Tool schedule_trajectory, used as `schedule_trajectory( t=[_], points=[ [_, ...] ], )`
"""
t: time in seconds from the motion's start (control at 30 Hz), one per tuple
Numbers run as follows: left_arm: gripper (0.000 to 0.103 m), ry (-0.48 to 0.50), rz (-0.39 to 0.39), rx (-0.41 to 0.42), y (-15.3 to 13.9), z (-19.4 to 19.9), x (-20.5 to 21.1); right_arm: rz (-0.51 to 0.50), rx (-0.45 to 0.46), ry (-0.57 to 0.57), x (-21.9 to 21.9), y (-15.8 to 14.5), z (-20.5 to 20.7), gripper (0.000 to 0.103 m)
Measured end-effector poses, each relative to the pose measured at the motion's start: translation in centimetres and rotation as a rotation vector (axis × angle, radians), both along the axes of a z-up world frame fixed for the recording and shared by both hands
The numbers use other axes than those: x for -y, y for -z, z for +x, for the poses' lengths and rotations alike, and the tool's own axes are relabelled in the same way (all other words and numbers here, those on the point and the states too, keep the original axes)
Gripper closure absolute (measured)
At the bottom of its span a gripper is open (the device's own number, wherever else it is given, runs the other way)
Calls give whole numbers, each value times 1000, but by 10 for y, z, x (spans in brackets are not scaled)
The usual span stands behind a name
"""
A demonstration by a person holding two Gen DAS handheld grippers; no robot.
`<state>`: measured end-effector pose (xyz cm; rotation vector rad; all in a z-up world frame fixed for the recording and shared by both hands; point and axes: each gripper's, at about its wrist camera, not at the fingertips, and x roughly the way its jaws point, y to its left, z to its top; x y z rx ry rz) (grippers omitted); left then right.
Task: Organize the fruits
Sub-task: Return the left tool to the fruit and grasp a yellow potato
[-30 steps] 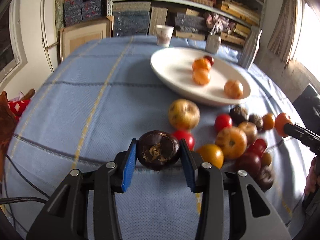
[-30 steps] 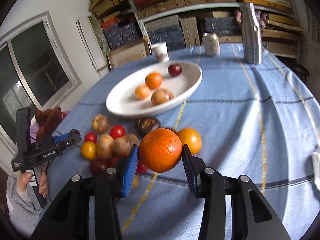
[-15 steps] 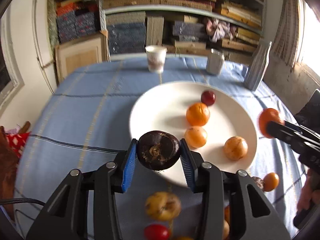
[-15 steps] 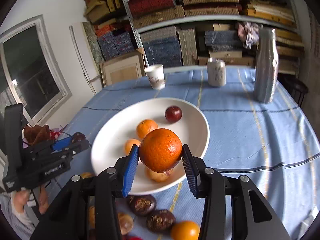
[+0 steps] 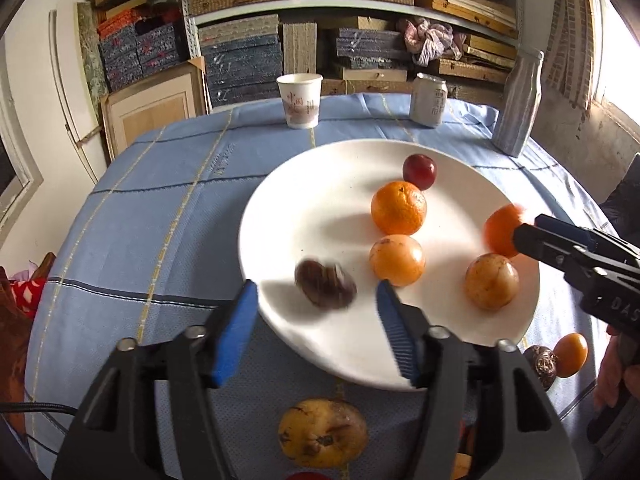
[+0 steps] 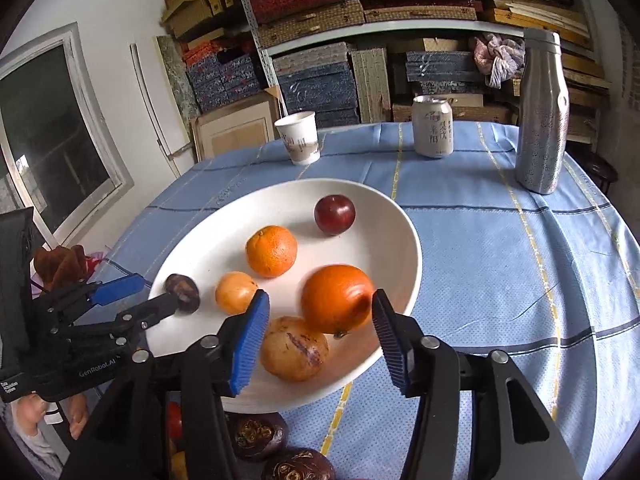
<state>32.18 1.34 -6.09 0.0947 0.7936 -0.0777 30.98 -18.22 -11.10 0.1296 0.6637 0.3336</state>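
Note:
A white plate (image 5: 320, 184) (image 6: 392, 240) sits on the blue tablecloth. My left gripper (image 5: 314, 320) is open over the plate's near rim; a dark purple fruit (image 5: 325, 289) (image 6: 183, 288), blurred, lies on the plate just ahead of it. My right gripper (image 6: 318, 334) is open; a big orange (image 6: 336, 298) (image 5: 502, 230), blurred, sits on the plate between its blue pads. The plate also holds an orange (image 5: 399, 208), a smaller orange fruit (image 5: 397, 260), a yellow-brown fruit (image 5: 491, 287) and a dark red plum (image 5: 419, 171).
Loose fruit lies on the cloth near the plate: a yellow-brown fruit (image 5: 323, 432), a small orange fruit (image 5: 570, 354), dark fruits (image 6: 258, 436). A paper cup (image 5: 300, 100), a can (image 5: 429, 99) and a silver bottle (image 6: 540, 112) stand at the far edge.
Both grippers have opened over the plate. The dark purple fruit has dropped from the left gripper onto the plate, and the big orange has dropped from the right.

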Motion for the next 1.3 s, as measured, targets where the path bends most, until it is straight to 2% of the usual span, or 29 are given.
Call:
schedule_trajectory(
  t=[0.07, 0.13, 0.2, 0.37, 0.4, 0.5, 0.67, 0.8, 0.97, 1.2, 1.3],
  points=[
    [37, 0, 0, 9, -3, -3, -1, 7, 21, 4, 2, -6, -6, 47],
    [28, -8, -11, 20, -6, -7, -5, 20, 46, 6, 6, -15, -15, 45],
    [12, -16, -21, 45, -11, -15, -10, 27, 76, 7, 10, -24, -25, 36],
    [5, -54, -64, 94, -24, -40, -29, 22, 175, 51, 25, -41, -65, 21],
    [5, -63, -69, 89, -21, -47, -34, 23, 182, 62, 30, -39, -73, 15],
    [5, -93, -45, 50, -7, -62, -46, 27, 164, 100, 45, -23, -93, 7],
    [5, -142, -24, -4, 11, -78, -60, 47, 57, 155, 61, -4, -100, 7],
    [5, -134, -3, 8, 14, -86, -57, 60, 64, 181, 66, -4, -102, 5],
    [5, -80, 30, 19, 15, -86, -40, 54, 44, 178, 65, 0, -100, 5],
    [5, -48, 111, 14, 21, -76, -24, 47, 40, 178, 64, 1, -100, 5],
    [4, -40, 85, 3, 22, -70, -27, 49, 33, 177, 63, 2, -99, 5]
  ],
)
